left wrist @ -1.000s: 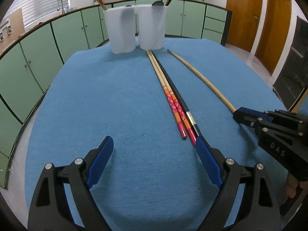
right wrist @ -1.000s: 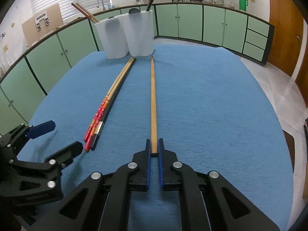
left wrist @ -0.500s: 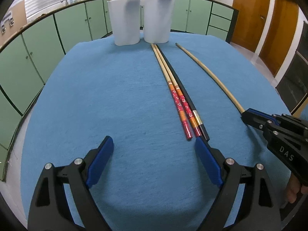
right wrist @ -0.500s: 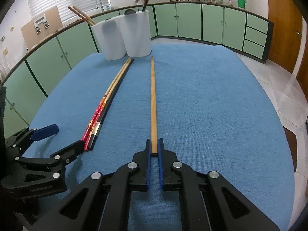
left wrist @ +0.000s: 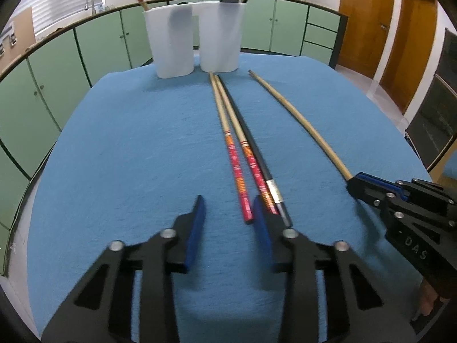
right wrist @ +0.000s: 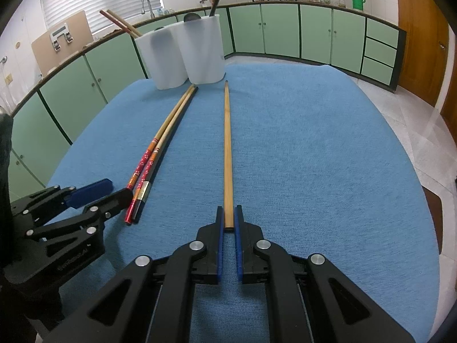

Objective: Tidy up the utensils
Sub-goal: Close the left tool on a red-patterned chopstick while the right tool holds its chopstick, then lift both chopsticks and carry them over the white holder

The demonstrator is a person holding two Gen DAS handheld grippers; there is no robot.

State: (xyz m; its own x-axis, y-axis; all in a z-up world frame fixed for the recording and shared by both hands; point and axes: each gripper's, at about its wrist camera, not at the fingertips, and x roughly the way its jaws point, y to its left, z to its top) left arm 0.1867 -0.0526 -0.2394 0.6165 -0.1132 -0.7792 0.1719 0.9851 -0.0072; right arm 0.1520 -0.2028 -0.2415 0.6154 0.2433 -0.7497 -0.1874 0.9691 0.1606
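**Two grippers at the near ends of chopsticks on a blue cloth**

At the far left of the table, two white cups (left wrist: pixel 171 45) stand side by side and touching on the blue cloth (left wrist: pixel 120 154). Each cup holds a few utensils that poke out above its rim.

Nearer the camera on the left, the left gripper (left wrist: pixel 228 214) points down at the cloth. Its jaws have just been closing and now stand partly apart, with a gap still showing between the blue pads. The near tip of one red-patterned chopstick (left wrist: pixel 235 168) lies in that gap, just beside the right-hand pad. Whether the pad touches it cannot be told. Nothing is clamped.

That chopstick lies in a tight bundle with a second red-patterned chopstick (left wrist: pixel 254 168) and a black chopstick (left wrist: pixel 267 174) with a silver band. All three run from the foot of the right-hand cup toward the left gripper, lying flat and side by side. The near end of the black one sits just past the outer side of the right-hand pad.

Further right, well apart from the bundle, a plain wooden chopstick (right wrist: pixel 227 148) lies flat, its far tip near the cups. The right gripper (right wrist: pixel 228 220) is closed tight on its near end, blue pads pressing it from both sides.

Green cabinets (right wrist: pixel 285 31) line the wall behind.
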